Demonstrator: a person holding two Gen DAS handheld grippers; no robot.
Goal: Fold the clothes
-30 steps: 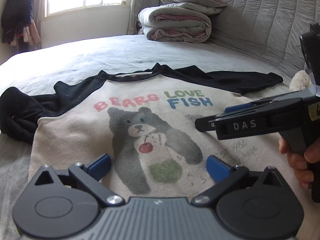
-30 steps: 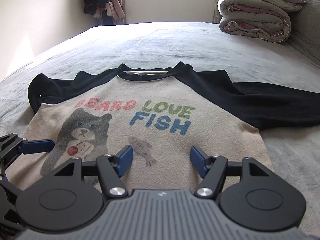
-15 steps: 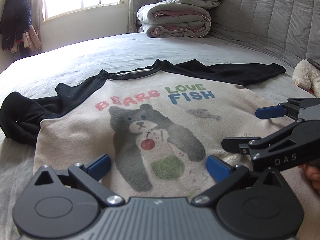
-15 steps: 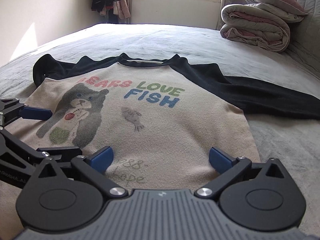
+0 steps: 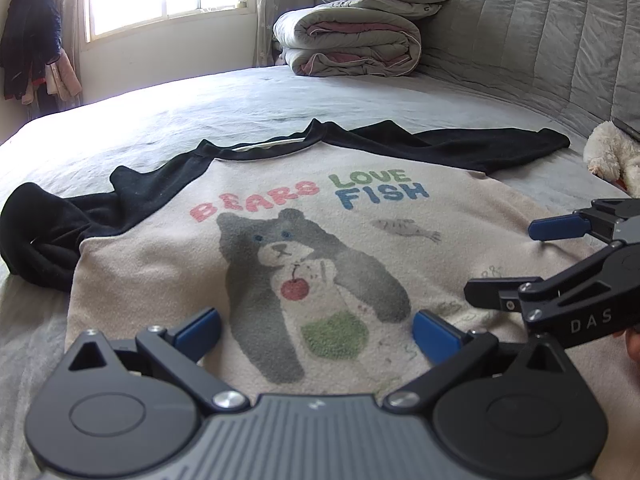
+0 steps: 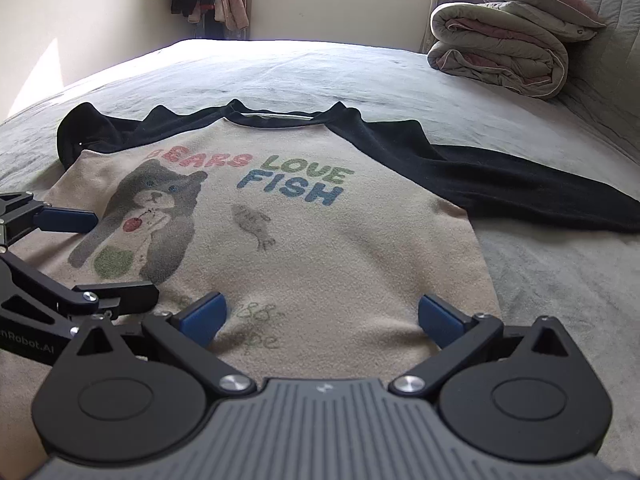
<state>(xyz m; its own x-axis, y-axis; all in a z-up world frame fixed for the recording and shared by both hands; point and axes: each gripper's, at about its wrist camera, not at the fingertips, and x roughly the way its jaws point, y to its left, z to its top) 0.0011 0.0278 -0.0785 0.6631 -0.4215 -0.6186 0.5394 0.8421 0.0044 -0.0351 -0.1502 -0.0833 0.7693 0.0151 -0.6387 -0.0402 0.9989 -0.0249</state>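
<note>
A beige sweatshirt [image 5: 460, 216] [image 6: 360, 248] with black sleeves, a grey bear print and the words BEARS LOVE FISH lies flat, front up, on the grey bed. Its right black sleeve [image 6: 500, 176] stretches out sideways; the left sleeve [image 5: 44, 228] is bunched. My left gripper [image 5: 316, 330] hovers open over the shirt's lower hem area with nothing between its blue pads. My right gripper [image 6: 320, 316] is also wide open above the hem, a little to the right, and holds nothing. Each gripper shows at the edge of the other's view.
A folded grey-and-pink duvet [image 5: 352, 44] with a pillow on it sits at the far end by the padded headboard [image 5: 540, 40]. A white plush toy [image 5: 612, 156] lies at the right. Dark clothes [image 5: 28, 40] hang by the window.
The right gripper has moved rightward and lower across the shirt and opened wider. The left gripper has stayed in place, open.
</note>
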